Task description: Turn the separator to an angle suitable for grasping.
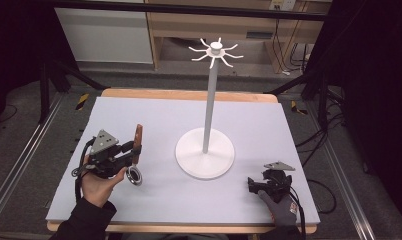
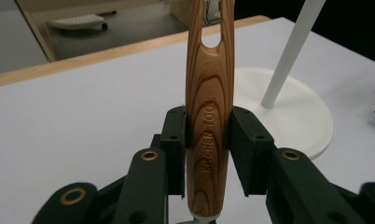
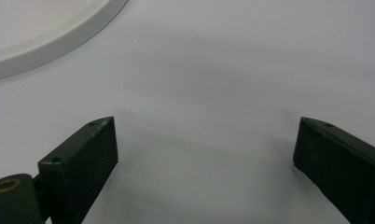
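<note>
- Wooden-handled kitchen utensil [image 2: 209, 116]: clamped between the two black jaws of the left gripper [image 2: 208, 140]; the grain-patterned handle, stamped with lettering, stands upright between the pads and has an elongated slot near its far end. In the high view the same utensil [image 1: 137, 145] rises above the left half of the table, with a round metal-rimmed end [image 1: 134, 175] hanging just below the gripper, near the mat.
- Left gripper [image 1: 124, 156]: held in the person's bare left hand [image 1: 100, 181], jaws pressed against both sides of the handle; a grey three-cornered plate sits on top of it.
- Right gripper [image 1: 253, 183]: resting low on the mat near the table's front right, held in a gloved right hand [image 1: 281, 200]. In the right gripper view its jaws [image 3: 204, 154] stand wide apart with bare mat between them.
- White hanging stand [image 1: 207, 107]: a slim upright pole on a round disc base [image 1: 204, 155], topped by a crown of curved hooks [image 1: 216, 51]; it stands at the middle of the table, between the two grippers and well apart from each. The base's edge shows at the upper left of the right gripper view [image 3: 45, 32].
- Table [image 1: 154, 115]: covered by a pale grey mat with a wooden edge along the far side.
</note>
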Motion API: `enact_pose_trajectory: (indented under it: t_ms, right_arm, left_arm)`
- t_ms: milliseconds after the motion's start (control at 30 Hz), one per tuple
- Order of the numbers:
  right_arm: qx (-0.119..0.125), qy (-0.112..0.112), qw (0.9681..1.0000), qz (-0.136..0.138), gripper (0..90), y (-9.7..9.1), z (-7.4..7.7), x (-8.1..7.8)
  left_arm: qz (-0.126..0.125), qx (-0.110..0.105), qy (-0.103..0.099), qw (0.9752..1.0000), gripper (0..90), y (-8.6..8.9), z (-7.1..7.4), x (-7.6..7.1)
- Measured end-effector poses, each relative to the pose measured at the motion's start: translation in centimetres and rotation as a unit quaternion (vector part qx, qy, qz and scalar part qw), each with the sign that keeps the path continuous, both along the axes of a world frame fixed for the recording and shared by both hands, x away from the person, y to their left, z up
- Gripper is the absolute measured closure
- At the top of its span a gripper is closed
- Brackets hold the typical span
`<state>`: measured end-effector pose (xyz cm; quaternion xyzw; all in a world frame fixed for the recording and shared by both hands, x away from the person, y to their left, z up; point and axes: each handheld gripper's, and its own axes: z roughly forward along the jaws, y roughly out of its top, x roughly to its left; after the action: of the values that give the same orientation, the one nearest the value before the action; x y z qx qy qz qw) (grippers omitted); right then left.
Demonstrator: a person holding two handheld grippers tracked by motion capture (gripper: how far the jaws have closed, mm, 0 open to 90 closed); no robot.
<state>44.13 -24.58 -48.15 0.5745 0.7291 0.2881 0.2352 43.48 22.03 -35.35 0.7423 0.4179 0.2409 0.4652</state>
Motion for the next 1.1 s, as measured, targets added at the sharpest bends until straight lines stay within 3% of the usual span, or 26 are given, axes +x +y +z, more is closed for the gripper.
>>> enact_pose_trajectory:
  t_ms: [233,400,700,1100]
  right_arm:
    - [-0.002,-0.003,1.0000,0.000,6.8,0.0,0.0,0.0]
    - [0.000,-0.001,1.0000,-0.002,6.7,0.0,0.0,0.0]
    - [-0.001,-0.002,1.0000,-0.003,6.7,0.0,0.0,0.0]
    - [0.000,-0.003,1.0000,-0.002,6.6,0.0,0.0,0.0]
  left_arm:
    - [0.000,-0.028,-0.028,0.9992,67.2,0.5,1.8,-0.3]
    - [-0.005,-0.034,-0.045,0.9984,67.2,0.5,3.0,-0.4]
    - [-0.007,-0.053,-0.059,0.9968,67.2,0.5,4.3,-0.2]
    - [-0.024,-0.067,-0.086,0.9938,67.2,-0.8,6.9,-0.4]
